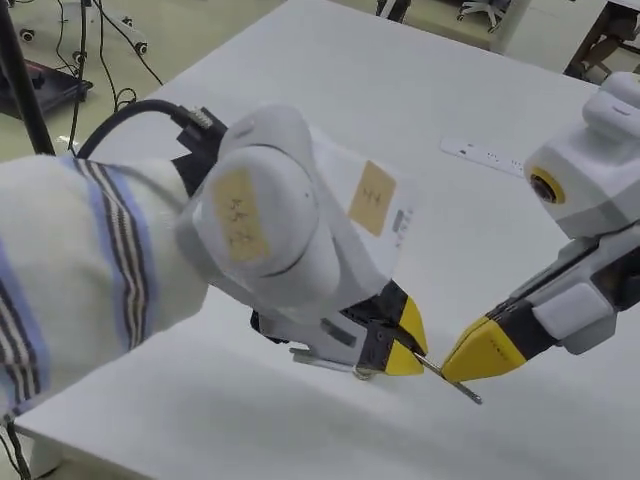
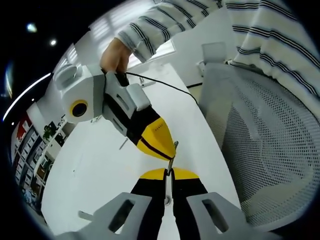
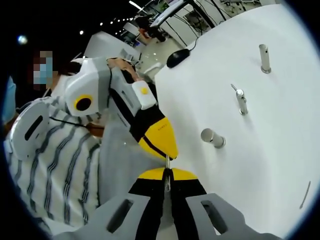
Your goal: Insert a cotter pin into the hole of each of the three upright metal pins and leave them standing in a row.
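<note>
**Cotter pin pinched between both grippers, away from the row**

In the head view the left gripper (image 1: 405,348), low centre of frame, and the right gripper (image 1: 468,365), entering from the right edge, met tip to tip over the white table (image 1: 400,120). Both had their jaws drawn narrow on the same cotter pin (image 1: 432,367). The left pinched one end and the right clamped further along. A short tail stuck out past the right tips toward lower right. In each gripper view the thin wire ran up from the closed yellow tips to the other gripper's nose.

We saw three metal pins in the right half of the right gripper view, well apart from the grippers:
- The upper pin (image 3: 264,57) stood bare.
- The middle pin (image 3: 241,101) carried a small sliver at its top, perhaps a cotter pin already through; it was too small for us to be sure.
- The lower pin (image 3: 212,137) faced us nearly end-on, so we could not tell upright from toppled.

A spare cotter pin (image 3: 304,195) lay at the lower right edge.

We judged the wire light, thin, springy and slick, apt to swivel or flick out of a pinch. It is best held close to its head with the legs left free for the hole; we could not tell which end was the head. The metal pins looked solid but narrow-footed and likely to tip under a sideways push.
</note>
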{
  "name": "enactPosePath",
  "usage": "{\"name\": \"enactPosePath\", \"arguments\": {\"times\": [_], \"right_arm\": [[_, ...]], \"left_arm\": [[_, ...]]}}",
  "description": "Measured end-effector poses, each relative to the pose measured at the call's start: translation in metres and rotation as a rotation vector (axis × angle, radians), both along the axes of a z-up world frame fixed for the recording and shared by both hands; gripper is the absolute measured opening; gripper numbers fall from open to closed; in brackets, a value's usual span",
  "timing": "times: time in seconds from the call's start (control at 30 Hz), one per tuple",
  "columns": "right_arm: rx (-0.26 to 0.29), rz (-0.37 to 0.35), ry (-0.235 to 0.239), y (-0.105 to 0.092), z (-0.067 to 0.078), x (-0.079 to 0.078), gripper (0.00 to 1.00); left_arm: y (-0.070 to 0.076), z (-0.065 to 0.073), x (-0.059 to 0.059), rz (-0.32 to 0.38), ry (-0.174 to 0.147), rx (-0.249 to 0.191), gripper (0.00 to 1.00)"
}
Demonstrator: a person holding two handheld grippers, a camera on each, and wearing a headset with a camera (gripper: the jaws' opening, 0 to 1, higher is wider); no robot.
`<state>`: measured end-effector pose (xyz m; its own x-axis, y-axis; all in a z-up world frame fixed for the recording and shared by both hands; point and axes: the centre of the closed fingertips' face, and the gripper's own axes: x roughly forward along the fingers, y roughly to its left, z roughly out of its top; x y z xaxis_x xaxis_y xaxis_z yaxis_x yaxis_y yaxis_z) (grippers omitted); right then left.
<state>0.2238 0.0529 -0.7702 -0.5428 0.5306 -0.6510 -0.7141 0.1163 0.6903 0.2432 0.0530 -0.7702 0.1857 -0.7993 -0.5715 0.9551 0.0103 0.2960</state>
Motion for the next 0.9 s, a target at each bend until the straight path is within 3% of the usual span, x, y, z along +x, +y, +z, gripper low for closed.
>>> {"name": "enactPosePath", "arguments": {"times": [0.27, 0.43, 0.73, 0.87, 0.9], "right_arm": [[0.002, -0.014, 0.012, 0.000, 0.000, 0.001, 0.05], [0.021, 0.002, -0.004, 0.000, -0.001, 0.004, 0.05], [0.098, 0.028, -0.068, 0.006, 0.001, 0.011, 0.09], [0.158, 0.050, -0.134, 0.008, 0.005, 0.018, 0.14], [0.182, 0.065, -0.169, 0.008, 0.005, 0.021, 0.16]], "left_arm": [[0.000, -0.002, -0.001, 0.024, 0.054, -0.013, 0.01], [0.001, -0.003, -0.003, 0.039, 0.094, -0.025, 0.00], [0.002, -0.007, -0.009, 0.064, 0.168, -0.052, 0.00], [0.004, -0.009, -0.009, 0.093, 0.204, -0.066, 0.00], [0.005, -0.010, -0.010, 0.100, 0.217, -0.067, 0.00]]}}
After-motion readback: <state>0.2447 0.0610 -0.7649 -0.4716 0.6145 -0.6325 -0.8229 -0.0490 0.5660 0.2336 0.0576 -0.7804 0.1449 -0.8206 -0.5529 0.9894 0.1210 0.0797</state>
